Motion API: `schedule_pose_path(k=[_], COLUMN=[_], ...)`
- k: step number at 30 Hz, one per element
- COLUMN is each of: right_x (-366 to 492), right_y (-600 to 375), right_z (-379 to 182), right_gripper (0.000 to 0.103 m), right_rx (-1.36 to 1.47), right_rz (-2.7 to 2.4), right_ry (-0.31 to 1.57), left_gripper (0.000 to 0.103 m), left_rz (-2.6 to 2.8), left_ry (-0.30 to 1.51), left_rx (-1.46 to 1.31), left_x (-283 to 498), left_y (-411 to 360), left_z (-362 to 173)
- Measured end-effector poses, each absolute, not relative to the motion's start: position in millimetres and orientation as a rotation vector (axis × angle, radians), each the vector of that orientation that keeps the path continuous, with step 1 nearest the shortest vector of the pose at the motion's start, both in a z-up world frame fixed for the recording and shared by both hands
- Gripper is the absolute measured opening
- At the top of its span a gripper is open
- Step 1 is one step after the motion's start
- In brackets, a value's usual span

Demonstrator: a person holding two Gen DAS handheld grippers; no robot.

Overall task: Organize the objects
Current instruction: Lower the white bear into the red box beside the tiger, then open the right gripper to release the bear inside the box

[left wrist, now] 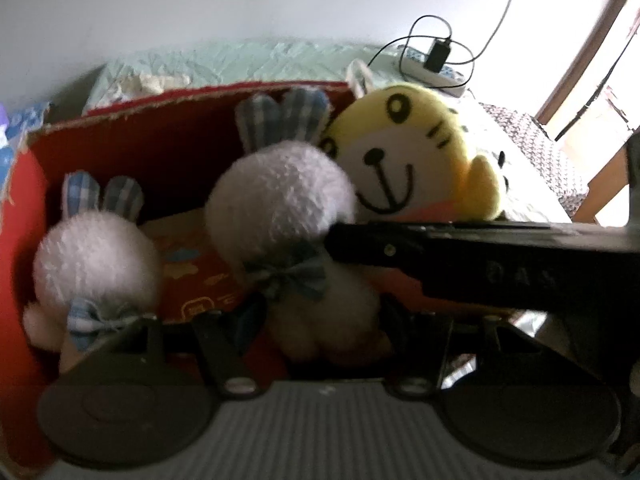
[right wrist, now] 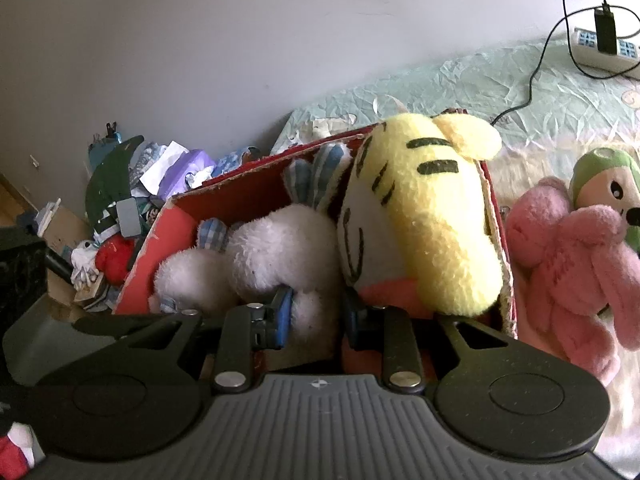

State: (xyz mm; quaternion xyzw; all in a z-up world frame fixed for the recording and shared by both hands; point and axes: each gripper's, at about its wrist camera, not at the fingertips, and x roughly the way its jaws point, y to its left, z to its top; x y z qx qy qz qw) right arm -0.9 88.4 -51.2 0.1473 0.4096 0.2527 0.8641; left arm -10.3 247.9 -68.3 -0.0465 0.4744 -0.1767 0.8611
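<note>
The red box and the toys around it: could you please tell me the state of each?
Red cardboard box, open-topped, three plush toys inside.
Yellow tiger plush, in the box, head above the rim.
Larger white bunny, in the box, clamped by the right tongs.
Smaller white bunny, sitting upright in the box.
Pink plush, lying outside the box.
Charger, plugged into the power strip.

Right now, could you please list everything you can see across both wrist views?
Box: one, red, open-topped, on the bed.
Rabbit toys: two, white with blue-check ears, inside the box.
Tiger toy: one, yellow and white, at the box's right end.
Pink plush: one, outside the box, right.
Green-capped doll: one, behind the pink plush.
Bed cover: one, pale green.
Power strip: one, white, black charger plugged in, far right.
Clutter pile: mixed, left of the box.
Right gripper: black, blue pads, shut on a rabbit toy.
Left gripper: black, fingertips hidden.
</note>
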Motion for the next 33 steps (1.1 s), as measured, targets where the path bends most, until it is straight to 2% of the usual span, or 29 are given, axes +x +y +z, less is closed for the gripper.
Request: schedule_pose_path(k=[5, 11, 19, 22, 33], right_x=[-4.0, -5.2, -7.9, -10.1, -17.1], right_y=[89.1, 88.5, 75.9, 75.0, 74.0], right_z=[-52.2, -51.4, -45.4, -45.1, -44.8], right_gripper=[0.026, 0.026, 0.026, 0.026, 0.026], right_rx=[0.272, 0.267, 0.322, 0.326, 0.322], right_rz=[0.538, 0.540, 0.552, 0.551, 0.537], right_ry=[0.833, 0.833, 0.846, 0.844, 0.832], left_gripper=[0.061, 0.070, 0.072, 0.076, 0.077], left_rz=[-0.369, -0.349, -0.307, -0.290, -0.233], left_ry=[0.999, 1.013, 1.001, 0.995, 1.006], left_rx=[-0.086, -0.106, -0.064, -0.056, -0.032], left_x=[-9.0, -9.9, -12.6, -12.8, -15.8], left_y=[245.6, 248.7, 246.7, 245.9, 239.9], left_z=[-72.1, -77.9, -68.7, -66.1, -64.6])
